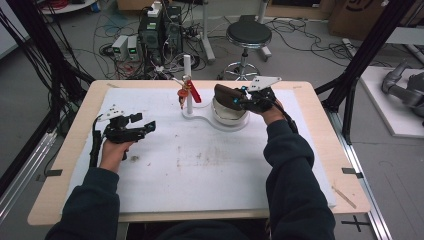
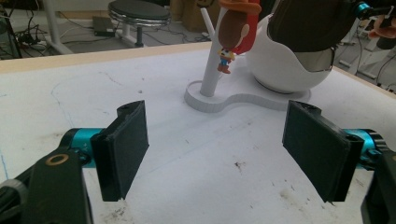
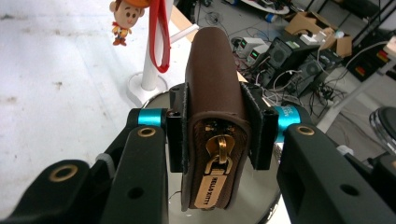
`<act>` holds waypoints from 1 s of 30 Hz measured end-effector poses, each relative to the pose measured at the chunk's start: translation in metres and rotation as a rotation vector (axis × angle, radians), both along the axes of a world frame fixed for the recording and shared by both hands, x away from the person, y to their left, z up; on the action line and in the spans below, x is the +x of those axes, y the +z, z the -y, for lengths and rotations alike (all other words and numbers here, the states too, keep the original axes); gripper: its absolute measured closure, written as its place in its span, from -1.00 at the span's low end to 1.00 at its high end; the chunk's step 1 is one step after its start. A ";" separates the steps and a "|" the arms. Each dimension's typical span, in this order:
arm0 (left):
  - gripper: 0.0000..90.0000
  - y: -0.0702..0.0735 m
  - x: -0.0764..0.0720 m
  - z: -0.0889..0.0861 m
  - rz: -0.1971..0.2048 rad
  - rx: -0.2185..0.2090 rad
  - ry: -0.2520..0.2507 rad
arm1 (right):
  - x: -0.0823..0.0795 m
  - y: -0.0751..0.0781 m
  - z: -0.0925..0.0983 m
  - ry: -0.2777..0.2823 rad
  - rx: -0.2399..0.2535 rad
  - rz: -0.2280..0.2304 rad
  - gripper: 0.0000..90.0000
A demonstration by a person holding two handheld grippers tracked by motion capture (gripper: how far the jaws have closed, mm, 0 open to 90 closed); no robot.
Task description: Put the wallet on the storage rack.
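I am holding my left gripper (image 1: pixel 142 125) low over the white mat (image 1: pixel 200 165) with its jaws spread wide and nothing between them, probably keeping it clear; ahead and to its right a small cowboy figure charm on a red strap (image 2: pixel 233 37) is hanging from a white post (image 2: pixel 212 60). My right gripper (image 3: pixel 215 128) is pinching a brown leather zip pouch (image 3: pixel 212 84) by its flat sides, directly above the white bowl (image 1: pixel 227 115), gold zip pull (image 3: pixel 212 186) facing me, likely for lowering it in.

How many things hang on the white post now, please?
2: a small cowboy figure and a red strap, both hanging from the top of the white post. More may be hidden behind.
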State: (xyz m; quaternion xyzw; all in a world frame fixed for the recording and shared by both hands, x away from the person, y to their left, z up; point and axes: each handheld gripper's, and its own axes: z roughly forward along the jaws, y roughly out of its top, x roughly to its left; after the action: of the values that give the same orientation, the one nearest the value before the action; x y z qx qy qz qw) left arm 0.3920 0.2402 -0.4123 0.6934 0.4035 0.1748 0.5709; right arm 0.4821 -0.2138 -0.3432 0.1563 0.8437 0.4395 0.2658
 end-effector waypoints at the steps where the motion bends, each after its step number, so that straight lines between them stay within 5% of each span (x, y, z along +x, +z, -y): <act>1: -0.50 0.000 0.000 0.000 0.000 0.000 -0.001 | 0.000 0.000 0.000 0.000 0.000 0.000 0.48; 11: -0.49 -0.001 0.000 0.000 -0.004 -0.003 0.000 | 0.006 -0.016 -0.008 -0.006 -0.084 -0.026 0.46; 14: -0.49 -0.001 0.000 0.000 -0.006 -0.005 0.001 | 0.008 -0.019 -0.006 -0.043 -0.096 -0.044 0.31; 20: -0.49 -0.001 -0.001 0.000 -0.008 -0.008 0.000 | 0.008 -0.012 0.006 -0.087 -0.001 -0.077 0.20; 23: -0.49 -0.001 -0.001 0.000 -0.010 -0.008 0.000 | 0.005 -0.006 0.013 -0.097 0.056 -0.091 0.50; 25: -0.49 -0.001 -0.001 0.000 -0.010 -0.009 0.001 | 0.004 -0.002 0.016 -0.124 0.051 -0.091 0.61; 29: -0.49 -0.001 -0.001 -0.001 -0.006 -0.010 0.002 | -0.001 0.001 0.022 -0.163 0.078 -0.112 0.52; 30: -0.49 0.000 -0.001 -0.002 -0.003 -0.013 0.005 | -0.005 0.004 0.027 -0.194 0.118 -0.135 0.33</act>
State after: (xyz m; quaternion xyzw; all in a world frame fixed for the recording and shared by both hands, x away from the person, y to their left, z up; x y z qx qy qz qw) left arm 0.3907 0.2419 -0.4125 0.6887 0.4072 0.1728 0.5745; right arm 0.4776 -0.2413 -0.3394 0.2817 0.8132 0.4493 0.2398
